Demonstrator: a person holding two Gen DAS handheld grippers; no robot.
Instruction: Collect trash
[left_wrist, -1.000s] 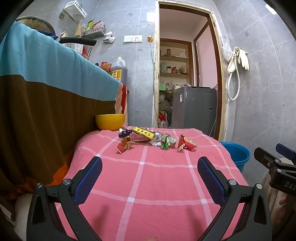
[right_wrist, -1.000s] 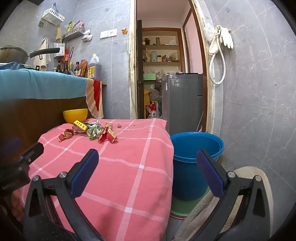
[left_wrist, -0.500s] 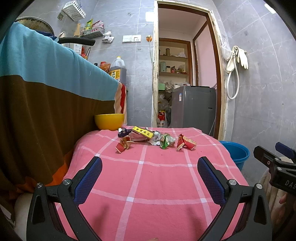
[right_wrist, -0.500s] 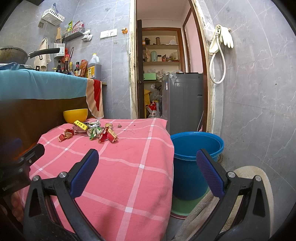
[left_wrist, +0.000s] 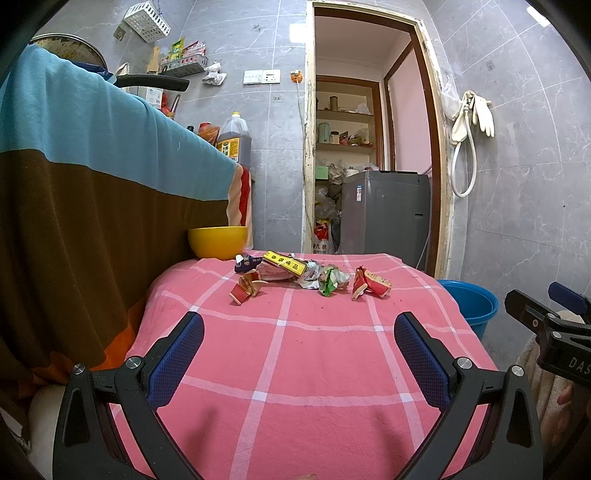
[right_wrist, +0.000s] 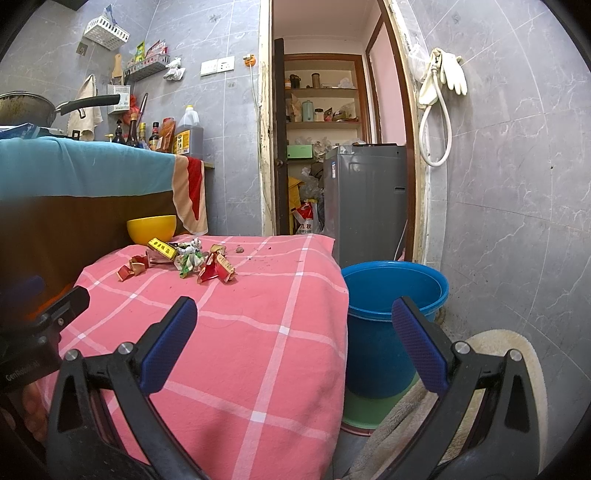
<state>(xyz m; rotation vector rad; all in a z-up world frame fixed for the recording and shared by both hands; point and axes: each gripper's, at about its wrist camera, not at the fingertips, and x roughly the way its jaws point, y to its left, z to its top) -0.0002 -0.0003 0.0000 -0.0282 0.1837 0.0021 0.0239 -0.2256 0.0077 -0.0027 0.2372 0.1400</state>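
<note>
While both grippers, left gripper (left_wrist: 299, 354) and right gripper (right_wrist: 295, 339), hang released, wrappers (left_wrist: 310, 275) await reaching, then the blue bucket (right_wrist: 395, 295).

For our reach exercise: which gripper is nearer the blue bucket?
Right. The right gripper hangs over the table's right edge, with the blue bucket just ahead between its open jaws. The left gripper is over the tabletop, the bucket off to its right.

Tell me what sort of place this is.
Most likely a small home kitchen or utility corner. A dark frying pan and sauce bottles stand on a cloth-draped counter, a grey washing machine sits in the doorway, and pale rubber gloves hang on the grey tiled wall.
</note>
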